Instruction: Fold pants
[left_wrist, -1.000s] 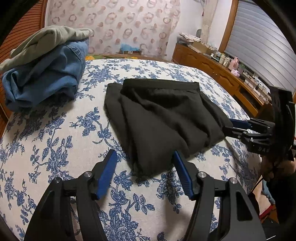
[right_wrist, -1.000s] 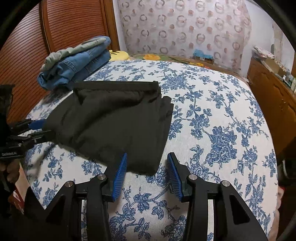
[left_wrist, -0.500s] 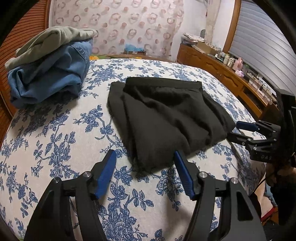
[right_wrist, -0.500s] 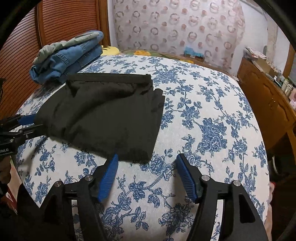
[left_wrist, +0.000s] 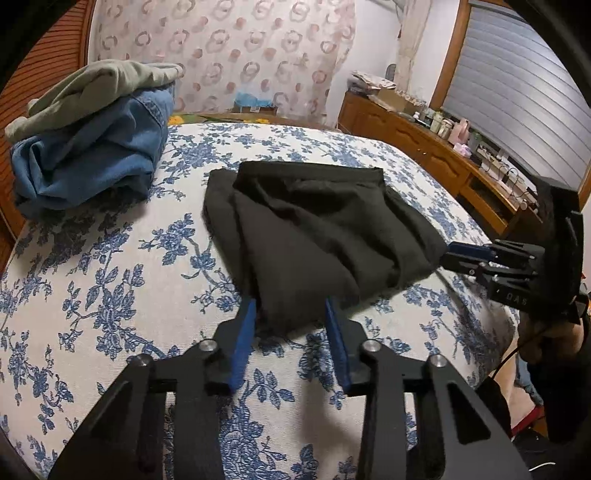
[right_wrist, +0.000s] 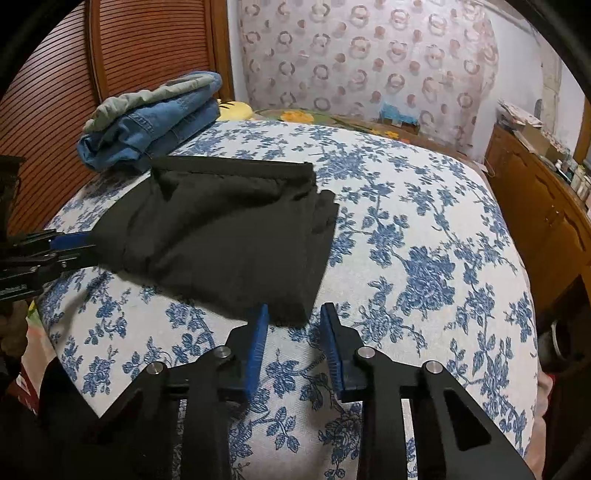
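On the bed (left_wrist: 110, 288), which carries a white cover printed with blue flowers, a pair of black pants (left_wrist: 317, 229) lies folded into a rough square near the front edge, waistband on the far side. At the near left corner of the pants, the left gripper (left_wrist: 290, 314) stands with its blue pads (left_wrist: 245, 328) apart on either side of the fabric edge; the corner sits between them, and no pinch is visible. At the near right corner, the right gripper (right_wrist: 293, 319) is likewise parted, its pads (right_wrist: 258, 332) just beside the hem, the left pad overlapping the cloth edge and the right pad over bare cover. Each gripper appears side-on in the other's view, level with the pants' corner. Writing: the side plate of the right gripper, as seen from the left wrist view, bears pale letters reading approximately "DAS"; the remainder is too small to read. No other legible label is found. Behind the pants, at the far left of the bed, a stack of folded blue jeans (left_wrist: 92, 155) sits with a grey-green garment (left_wrist: 99, 85) on top, well apart from the pants. A wooden sideboard (left_wrist: 424, 144) holding small bottles and boxes runs along the right wall.
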